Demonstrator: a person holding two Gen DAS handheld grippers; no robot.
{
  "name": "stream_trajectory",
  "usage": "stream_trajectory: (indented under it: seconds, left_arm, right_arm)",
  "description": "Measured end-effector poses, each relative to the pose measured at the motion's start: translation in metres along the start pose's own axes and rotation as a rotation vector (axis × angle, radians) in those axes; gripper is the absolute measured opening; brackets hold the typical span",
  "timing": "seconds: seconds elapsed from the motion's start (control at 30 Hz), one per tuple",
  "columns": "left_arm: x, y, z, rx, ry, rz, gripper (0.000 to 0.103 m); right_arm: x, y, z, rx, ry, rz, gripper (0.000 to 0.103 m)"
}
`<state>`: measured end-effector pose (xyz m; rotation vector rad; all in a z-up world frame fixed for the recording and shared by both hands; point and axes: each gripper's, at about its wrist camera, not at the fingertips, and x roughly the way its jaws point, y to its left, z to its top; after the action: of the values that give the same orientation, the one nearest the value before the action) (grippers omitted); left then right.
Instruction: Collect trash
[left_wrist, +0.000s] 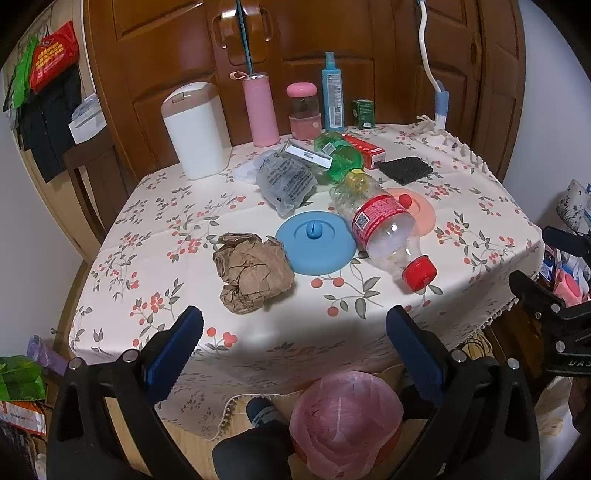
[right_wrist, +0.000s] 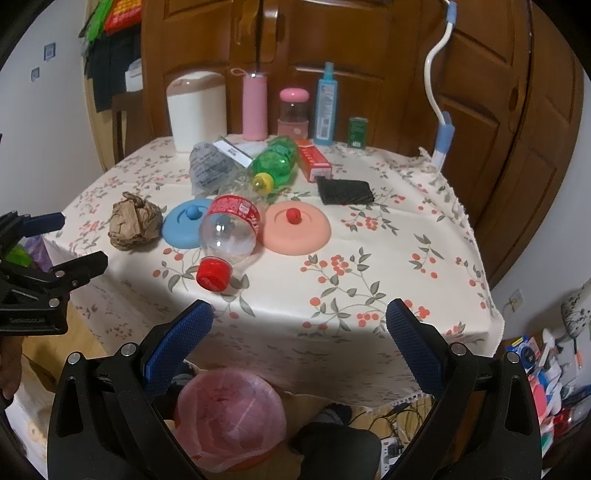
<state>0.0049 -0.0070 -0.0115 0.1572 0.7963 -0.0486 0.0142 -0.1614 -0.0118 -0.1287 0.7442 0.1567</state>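
Observation:
On the floral tablecloth (left_wrist: 258, 339) lie a crumpled brown paper ball (left_wrist: 251, 273) (right_wrist: 133, 221), a clear bottle with red label and red cap (left_wrist: 388, 236) (right_wrist: 229, 236), a green bottle with yellow cap (left_wrist: 341, 158) (right_wrist: 275, 164) and a crumpled grey plastic bag (left_wrist: 286, 181) (right_wrist: 210, 168). My left gripper (left_wrist: 295, 336) is open and empty above the table's near edge, just short of the paper ball. My right gripper (right_wrist: 299, 332) is open and empty near the front edge, short of the clear bottle. A bin lined with a pink bag (left_wrist: 345, 417) (right_wrist: 231, 413) stands on the floor below the table.
A blue lid (left_wrist: 316, 242) and a pink lid (right_wrist: 297, 227) flank the clear bottle. A white canister (left_wrist: 197, 129), pink flask (left_wrist: 258, 110), pink jar (left_wrist: 303, 110), blue spray bottle (left_wrist: 332, 92), green box (left_wrist: 362, 113), red box (right_wrist: 314, 160) and black pad (right_wrist: 345, 192) stand toward the back.

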Motion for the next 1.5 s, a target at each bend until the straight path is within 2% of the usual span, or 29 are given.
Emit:
stream_trajectory:
  seconds: [1.5]
  left_arm:
    - [0.0003, 0.0002, -0.0013, -0.001, 0.004, 0.025, 0.098]
  right_arm:
    - [0.0023, 0.0033, 0.0, -0.007, 0.0, 0.003, 0.097]
